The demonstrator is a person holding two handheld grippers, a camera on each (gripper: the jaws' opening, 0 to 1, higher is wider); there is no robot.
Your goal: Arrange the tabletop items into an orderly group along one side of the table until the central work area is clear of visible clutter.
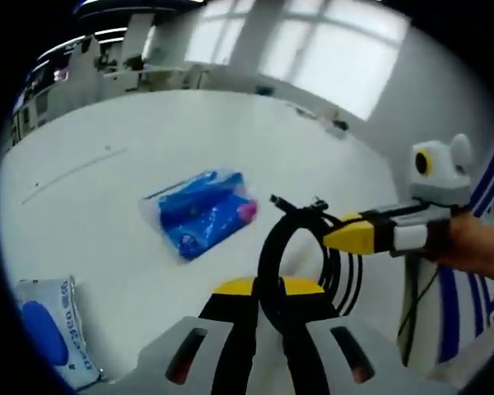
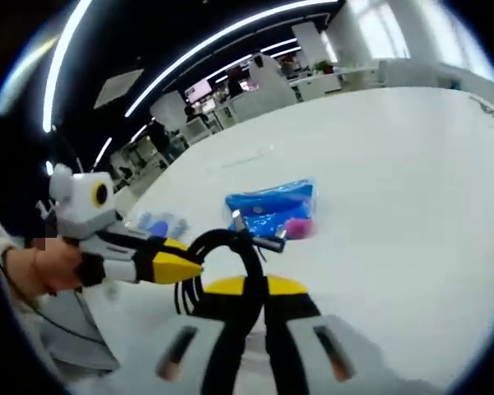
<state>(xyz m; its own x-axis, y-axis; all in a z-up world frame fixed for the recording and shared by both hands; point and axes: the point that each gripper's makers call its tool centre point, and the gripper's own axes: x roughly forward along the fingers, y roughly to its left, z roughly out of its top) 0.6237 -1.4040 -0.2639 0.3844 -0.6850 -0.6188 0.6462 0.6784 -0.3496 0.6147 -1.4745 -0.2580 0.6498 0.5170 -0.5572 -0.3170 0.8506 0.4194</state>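
Both hand-held grippers — left (image 1: 267,309) and right (image 2: 255,309) — are clenched on one coiled black cable (image 1: 273,247), held above the white surface (image 1: 148,140), near the blue packet (image 1: 204,212).

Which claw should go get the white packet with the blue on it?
Left, probably. The white packet lies close beside the left gripper, on the side away from the right gripper. Both look shut on the black cable, so the left would have to let go first.
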